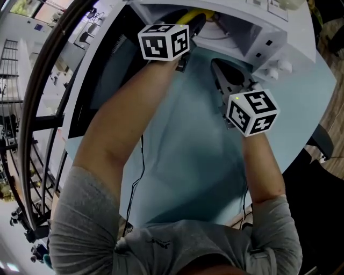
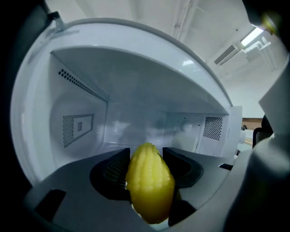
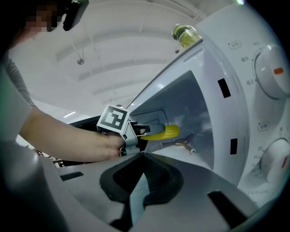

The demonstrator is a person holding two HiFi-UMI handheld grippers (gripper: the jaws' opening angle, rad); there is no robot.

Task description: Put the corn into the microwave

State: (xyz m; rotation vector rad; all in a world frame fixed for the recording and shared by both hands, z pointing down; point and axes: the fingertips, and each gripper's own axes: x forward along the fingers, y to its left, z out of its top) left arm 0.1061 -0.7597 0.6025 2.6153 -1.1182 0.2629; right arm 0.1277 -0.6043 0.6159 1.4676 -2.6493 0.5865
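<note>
The yellow corn [image 2: 150,186] sits between the jaws of my left gripper [image 2: 146,156], and the pads press on its sides. The corn [image 1: 203,15] and my left gripper [image 1: 196,21] are at the mouth of the open white microwave [image 1: 279,32]. In the left gripper view the bare cavity [image 2: 136,99] fills the frame ahead. From the right gripper view, the corn [image 3: 166,132] points into the opening over the cavity floor. My right gripper [image 1: 226,78] hovers over the table in front of the microwave, its jaws [image 3: 142,158] together with nothing in them.
The microwave's dark door [image 1: 102,75] stands swung open at the left. Its control panel with two knobs [image 3: 272,68] is on the right. A small roller piece [image 3: 185,145] lies on the cavity floor. The microwave rests on a light blue table [image 1: 183,156].
</note>
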